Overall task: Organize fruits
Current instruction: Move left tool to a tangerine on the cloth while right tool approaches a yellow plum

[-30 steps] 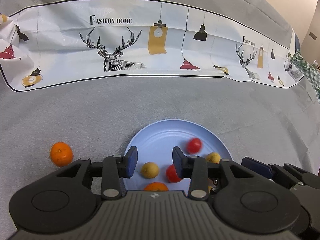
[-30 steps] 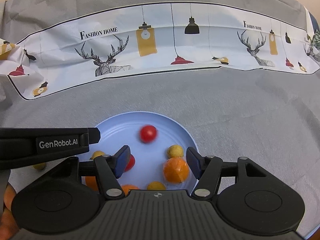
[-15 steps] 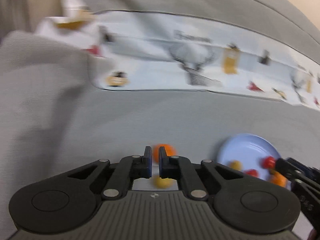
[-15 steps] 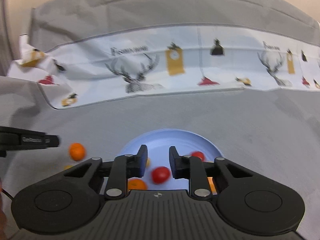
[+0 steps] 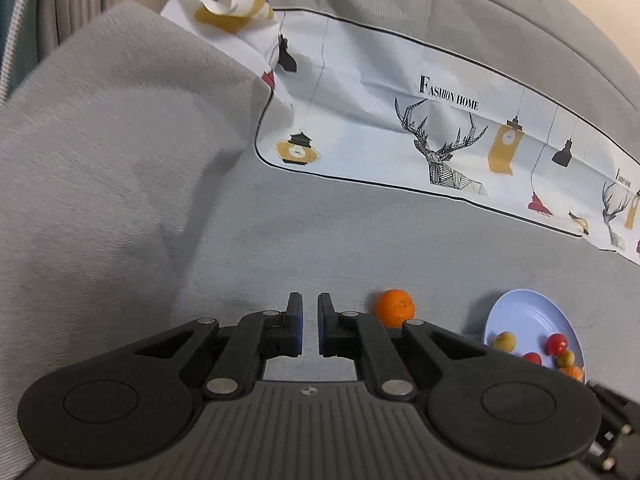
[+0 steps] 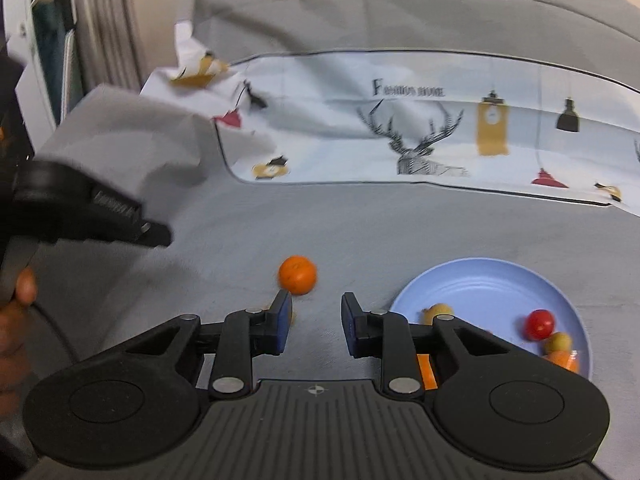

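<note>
The left gripper [image 5: 310,326] is clenched with nothing inside: its two blue-padded fingers [image 5: 295,324] stand almost together, and only bare grey fabric surface [image 5: 360,248] shows in the thin gap. In the left wrist view a round orange tangerine [image 5: 394,307] lies on this fabric at about 2 o'clock from the fingertips, just beside the right-hand finger, partly hidden behind its linkage; whether it touches the finger cannot be told.

The right gripper [image 6: 316,320] reads as closed too, though the right wrist view shows a visible gap between its blue pads. Nothing is between them, only grey fabric. The same tangerine [image 6: 297,275] lies at about 11 o'clock from this gripper, just above the tip of the left-hand finger [image 6: 282,318]. A small piece of something yellowish shows just behind this finger, too hidden to name.

The light blue round plate [image 6: 480,280] rests on the fabric at about 2 o'clock from the right gripper. On it lie a small red tomato-like fruit [image 6: 539,323], a yellow-green small fruit [image 6: 559,342], an orange fruit [image 6: 562,360] at the rim and a yellowish fruit [image 6: 438,310] near the right-hand finger.

At 9 o'clock in the right wrist view, the black body of the left gripper [image 6: 100,216] appears blurred, with a person's hand [image 6: 16,312] under it. A white printed cloth with deer and lamp pictures [image 5: 440,120] lies at 12 o'clock, well apart from the fruits.
</note>
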The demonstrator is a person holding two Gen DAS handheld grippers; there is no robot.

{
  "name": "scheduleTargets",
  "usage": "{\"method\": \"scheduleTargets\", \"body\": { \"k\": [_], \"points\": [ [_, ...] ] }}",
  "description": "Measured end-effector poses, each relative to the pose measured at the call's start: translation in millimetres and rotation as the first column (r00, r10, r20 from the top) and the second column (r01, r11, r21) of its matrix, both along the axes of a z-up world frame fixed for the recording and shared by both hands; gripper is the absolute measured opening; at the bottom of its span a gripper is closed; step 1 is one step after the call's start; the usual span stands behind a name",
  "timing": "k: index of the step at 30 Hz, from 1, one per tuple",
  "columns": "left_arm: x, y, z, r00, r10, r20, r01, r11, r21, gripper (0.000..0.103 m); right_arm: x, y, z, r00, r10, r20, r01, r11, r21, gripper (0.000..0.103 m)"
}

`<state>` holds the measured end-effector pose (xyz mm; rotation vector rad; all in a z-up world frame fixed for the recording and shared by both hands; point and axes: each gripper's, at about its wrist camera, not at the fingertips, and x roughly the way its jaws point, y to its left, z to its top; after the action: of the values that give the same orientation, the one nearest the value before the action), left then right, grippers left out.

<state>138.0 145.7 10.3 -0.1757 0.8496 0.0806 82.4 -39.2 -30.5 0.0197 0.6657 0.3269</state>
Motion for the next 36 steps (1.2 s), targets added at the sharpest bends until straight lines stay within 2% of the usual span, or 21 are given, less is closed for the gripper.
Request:
{"method": "scheduleTargets", "body": {
  "k": [7,19,23,25,26,27,32,36],
  "points": [
    [11,2,-15,1.0,-0.002,-0.022,0.002,1.0,-0.015,0.009,7,19,-28,0.999,0.046,-0.016,-0.046,0.998,-0.038,0.039],
    [23,16,-35,0.999,0.01,-0.045,-0.012,0.999,-0.043,0.01,43,45,-55,0.996,0.072,-0.047,-0.075,0.995,-0.066,0.044],
    [26,15,-40,0.999,0.008,-0.054,-0.011,0.999,-0.045,0.013,49,48,-62,0.994,0.079,-0.07,-0.084,0.994,-0.071,0.044],
    [28,15,-42,0.998,0.01,-0.06,-0.013,0.999,-0.046,0.013,51,49,-63,0.994,0.087,-0.071,-0.092,0.993,-0.073,0.039],
    [29,15,-42,0.998,0.008,-0.06,-0.011,0.999,-0.049,0.014,52,49,-64,0.993,0.09,-0.077,-0.096,0.993,-0.071,0.031],
    [29,14,-42,0.998,0.005,-0.058,-0.007,0.999,-0.045,0.014,54,48,-65,0.992,0.092,-0.084,-0.097,0.993,-0.065,0.03],
    [30,9,-43,0.998,-0.012,-0.054,0.009,0.999,-0.046,0.014,48,42,-60,0.993,0.097,-0.06,-0.1,0.993,-0.057,0.029],
    [32,2,-45,0.997,-0.05,-0.06,0.046,0.997,-0.065,0.014,34,30,-50,0.992,0.102,-0.076,-0.106,0.993,-0.047,0.029]
  ]
}}
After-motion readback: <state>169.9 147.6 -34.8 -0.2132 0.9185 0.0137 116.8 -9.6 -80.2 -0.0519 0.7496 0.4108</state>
